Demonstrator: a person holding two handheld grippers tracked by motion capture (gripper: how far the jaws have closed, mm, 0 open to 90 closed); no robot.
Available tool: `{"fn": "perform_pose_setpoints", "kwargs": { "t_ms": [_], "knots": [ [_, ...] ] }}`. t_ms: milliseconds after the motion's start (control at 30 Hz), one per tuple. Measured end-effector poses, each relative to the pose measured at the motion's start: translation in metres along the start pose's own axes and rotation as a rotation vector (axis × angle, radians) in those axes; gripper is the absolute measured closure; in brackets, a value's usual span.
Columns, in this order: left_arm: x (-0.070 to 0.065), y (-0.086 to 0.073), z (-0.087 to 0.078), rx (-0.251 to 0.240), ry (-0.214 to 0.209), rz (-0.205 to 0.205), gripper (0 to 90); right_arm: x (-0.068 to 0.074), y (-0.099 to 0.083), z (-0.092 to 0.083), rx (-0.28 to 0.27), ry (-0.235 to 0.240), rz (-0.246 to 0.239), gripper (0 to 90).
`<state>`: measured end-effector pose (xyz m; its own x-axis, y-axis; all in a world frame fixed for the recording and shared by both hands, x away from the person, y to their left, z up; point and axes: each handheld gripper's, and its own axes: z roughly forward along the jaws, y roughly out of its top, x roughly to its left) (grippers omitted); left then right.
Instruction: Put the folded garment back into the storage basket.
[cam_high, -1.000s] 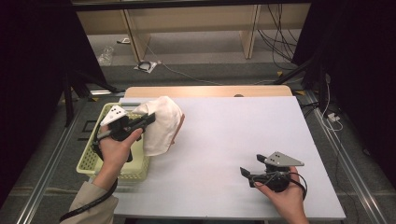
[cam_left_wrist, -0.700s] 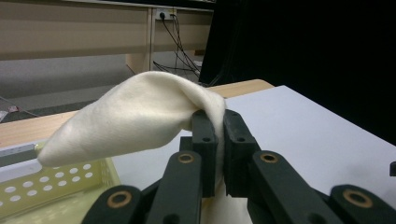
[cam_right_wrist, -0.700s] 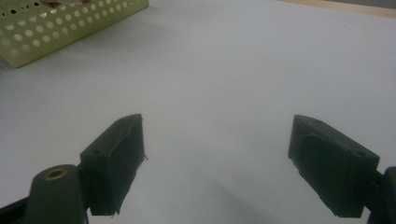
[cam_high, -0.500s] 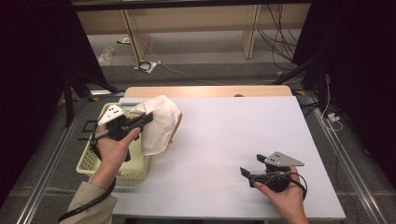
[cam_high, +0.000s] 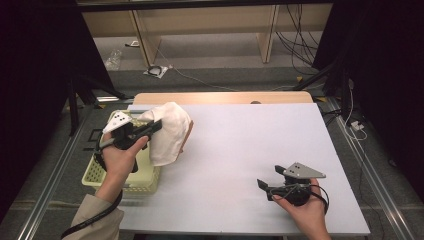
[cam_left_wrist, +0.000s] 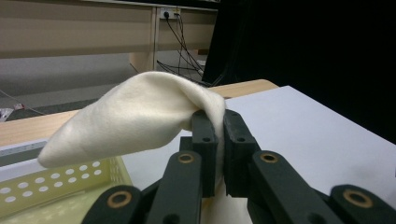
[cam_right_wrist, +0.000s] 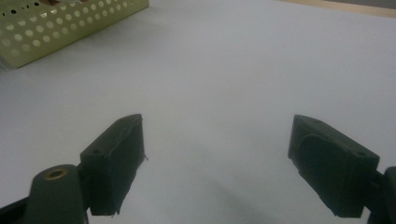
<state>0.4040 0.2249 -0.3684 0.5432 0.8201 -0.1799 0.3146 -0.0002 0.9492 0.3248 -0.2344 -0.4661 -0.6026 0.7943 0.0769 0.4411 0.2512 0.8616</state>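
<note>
Overhead, the left gripper (cam_high: 150, 128) is held above the left edge of the table (cam_high: 240, 150), its jaws clamped on a cream cloth (cam_high: 170, 131). The cloth hangs off the jaws, partly over the yellow perforated basket (cam_high: 107, 175) at the table's left edge and partly over the white surface. The right gripper (cam_high: 267, 186) sits low near the front right corner, well apart from the cloth, jaws spread with nothing between them.

In the left gripper view, both black jaws are pressed together on a fold of the cloth (cam_left_wrist: 140, 116); the fabric arches up and away to the left above the basket (cam_left_wrist: 56, 184).

In the right gripper view, the right gripper (cam_right_wrist: 215, 158) has its jaws wide apart over bare table (cam_right_wrist: 224, 70); one corner of the basket (cam_right_wrist: 60, 23) lies at the upper left.
</note>
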Motion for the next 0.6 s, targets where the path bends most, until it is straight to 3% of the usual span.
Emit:
{"fn": "perform_pose_setpoints", "kwargs": {
  "t_ms": [600],
  "knots": [
    [0.0051, 0.0007, -0.0024, -0.004, 0.012, -0.008, 84.4, -0.0002, -0.0002, 0.0003, -0.002, 0.001, 0.0, 19.6]
  ]
}}
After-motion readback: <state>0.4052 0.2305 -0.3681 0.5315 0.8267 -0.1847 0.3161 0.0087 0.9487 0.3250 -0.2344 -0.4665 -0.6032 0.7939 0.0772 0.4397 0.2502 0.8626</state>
